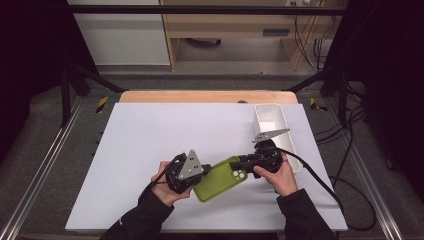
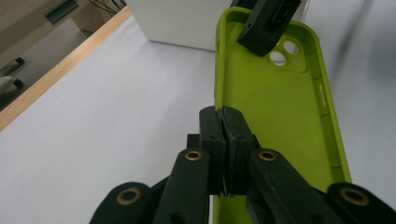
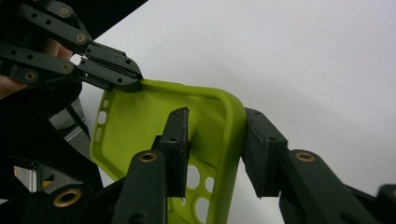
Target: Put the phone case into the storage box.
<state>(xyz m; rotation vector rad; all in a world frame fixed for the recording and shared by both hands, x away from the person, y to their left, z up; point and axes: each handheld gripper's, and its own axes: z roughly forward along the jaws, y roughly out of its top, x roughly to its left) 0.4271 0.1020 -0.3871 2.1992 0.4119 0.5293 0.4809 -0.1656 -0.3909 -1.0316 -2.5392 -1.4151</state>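
One lime-green phone case (image 1: 220, 179) was held between the two grippers, just above the white table (image 1: 150, 145) near its front edge. The left gripper (image 2: 223, 135) had its jaws pressed together on the case's side wall, pinching the thin rim at the end away from the camera cut-out, most likely to anchor the case so it could not swing or slip.

The right gripper (image 3: 215, 149) straddled the wall at the camera-hole end, one jaw inside the shell and the other outside. A sliver of white showed between the outer jaw and the rim, so the jaws stood a little apart and were not clamped (whether they touched the rubber at all I could not tell). Judged from this, the right side was either taking hold or letting go while the left carried the weight.

The case lay open side up, with its hollow interior facing the high camera; it looked soft, since its corner bowed slightly near the right gripper's jaws.

Counted: one case, two grippers, two hands, and one white rectangular bin (image 1: 274, 126) standing at the table's far right, just beyond the right gripper. Its inside looked empty. Three round holes showed in the case's camera cut-out (image 3: 198, 186) in the right gripper view.
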